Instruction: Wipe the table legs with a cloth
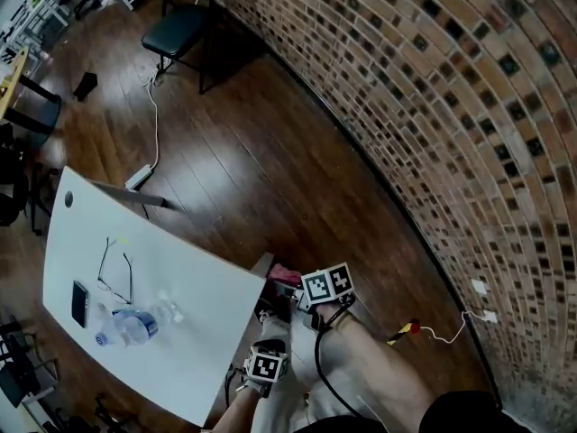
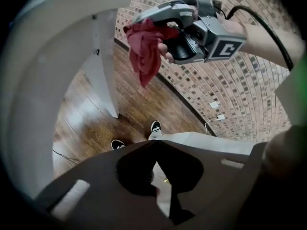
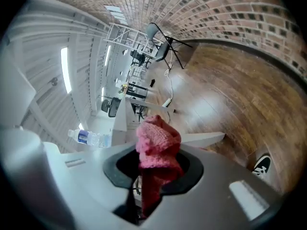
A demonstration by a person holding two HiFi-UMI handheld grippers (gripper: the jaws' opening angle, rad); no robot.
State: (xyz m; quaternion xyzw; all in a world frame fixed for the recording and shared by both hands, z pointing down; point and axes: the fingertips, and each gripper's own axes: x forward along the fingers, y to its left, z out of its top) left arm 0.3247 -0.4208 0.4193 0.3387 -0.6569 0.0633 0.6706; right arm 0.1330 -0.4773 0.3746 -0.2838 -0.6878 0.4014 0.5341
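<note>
Broad white surface first, then its leg slanting beneath. Beside the surface's corner, right gripper with fingers clamped on red cloth, seemingly clear of the leg. Left gripper lower, fingers closed, empty.

Person in pale trousers, with two grey hand-held grippers

The right gripper has a rounded grey plastic shell with black inner parts. Behind its jaws sits a white cube with black square markers, and a thick black cable leaves its rear. The left gripper shows two broad dark grey jaw plates, each with a pale rectangular patch, around a black cut-out. It carries a smaller white marker cube. Beyond its jaws are light beige trousers and black shoes with white markings. A pale green garment shows behind the right gripper.
</note>
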